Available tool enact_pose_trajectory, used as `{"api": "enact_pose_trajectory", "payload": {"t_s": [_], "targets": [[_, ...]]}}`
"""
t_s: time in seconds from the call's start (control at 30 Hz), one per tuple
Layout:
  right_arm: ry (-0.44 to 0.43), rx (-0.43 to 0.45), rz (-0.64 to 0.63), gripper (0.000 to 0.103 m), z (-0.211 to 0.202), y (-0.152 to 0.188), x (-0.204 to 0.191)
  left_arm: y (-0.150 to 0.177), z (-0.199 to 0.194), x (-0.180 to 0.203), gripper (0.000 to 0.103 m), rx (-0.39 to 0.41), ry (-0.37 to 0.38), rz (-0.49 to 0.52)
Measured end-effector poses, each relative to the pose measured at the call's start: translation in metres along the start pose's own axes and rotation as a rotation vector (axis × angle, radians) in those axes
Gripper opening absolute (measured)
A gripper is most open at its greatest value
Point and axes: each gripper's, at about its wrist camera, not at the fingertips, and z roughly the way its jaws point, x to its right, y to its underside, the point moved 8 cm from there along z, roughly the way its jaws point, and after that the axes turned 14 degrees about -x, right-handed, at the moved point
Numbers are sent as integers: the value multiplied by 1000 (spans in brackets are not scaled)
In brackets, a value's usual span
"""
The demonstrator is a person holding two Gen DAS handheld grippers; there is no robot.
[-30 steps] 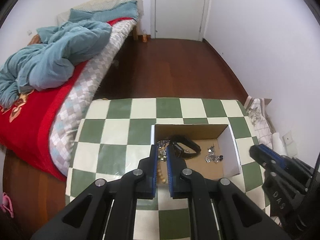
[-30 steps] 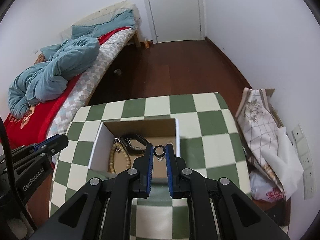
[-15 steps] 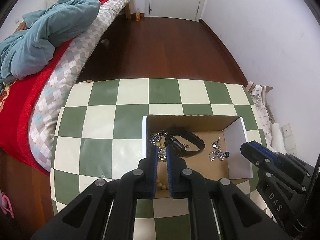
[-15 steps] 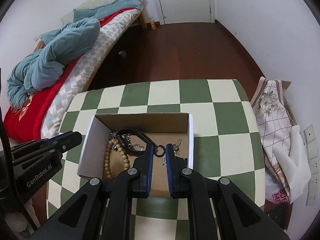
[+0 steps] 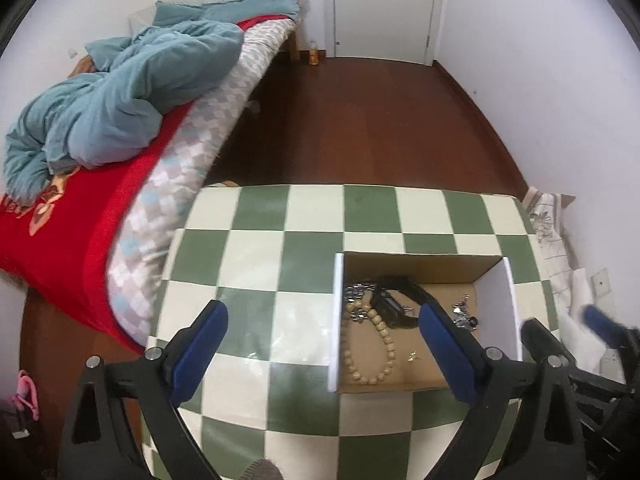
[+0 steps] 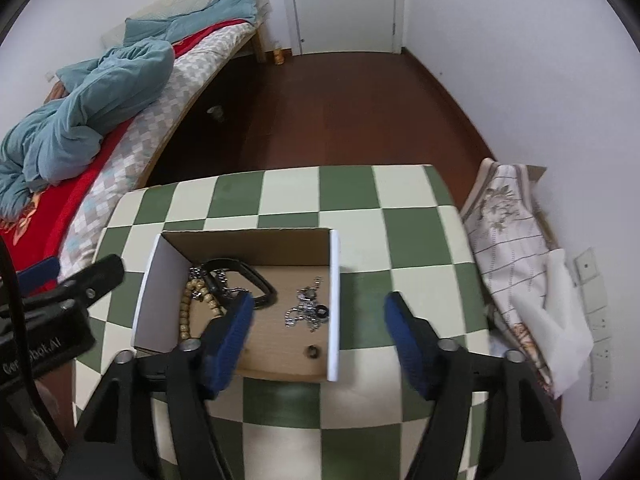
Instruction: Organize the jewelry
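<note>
Both tools hang over the open cardboard box [image 6: 335, 304] on the checkered worktop [image 6: 412, 232], and the step in hand reads as a release. The jaws of the left hand-held gripper [image 5: 320, 344] are opening wide and nothing shows between them. The jaws of the right hand-held gripper [image 6: 320, 332] are opening too, with nothing caught between its blue pads [image 6: 230, 344].

The jewelry lies on the box floor. A string of wooden beads [image 5: 370, 350] sits by the left wall as a long loop, its long axis running from the near edge toward the far wall. A black band [image 6: 244, 280] lies curled across the middle, touching the beads at their far end. A tangle of silver chain [image 6: 306, 308] rests nearer the right wall. A small dark ring [image 6: 312, 351] lies flat near the front edge, apart from the chain; it may have just dropped there, though the view is too blurred to be sure.

The next move probably calls for lifting both tools clear of the box walls and checking whether any piece is left outside; none shows on the worktop.
</note>
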Motion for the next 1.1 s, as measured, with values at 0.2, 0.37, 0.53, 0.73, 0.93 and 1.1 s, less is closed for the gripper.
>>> {"api": "enact_pose_trajectory", "payload": {"t_s": [0.2,0.37,0.53,0.73,0.93,1.1], "targets": [[39,-36,14,103,-8,10,8,10,-14,-4,103,12,-8,-7],[51,-18,22,103,-29,24,13,26,-36,-4,103,31,-6,-4],[48,11,39,103,-61,41,18,48,-66,-5,103,49,1,-10],[46,71,42,103,-114,76,20,84,-117,-6,103,113,18,-4],[45,143,43,103,-172,116,23,120,-168,-8,103,179,37,3],[48,183,37,103,-215,147,26,148,-211,-3,103,233,40,35]]}}
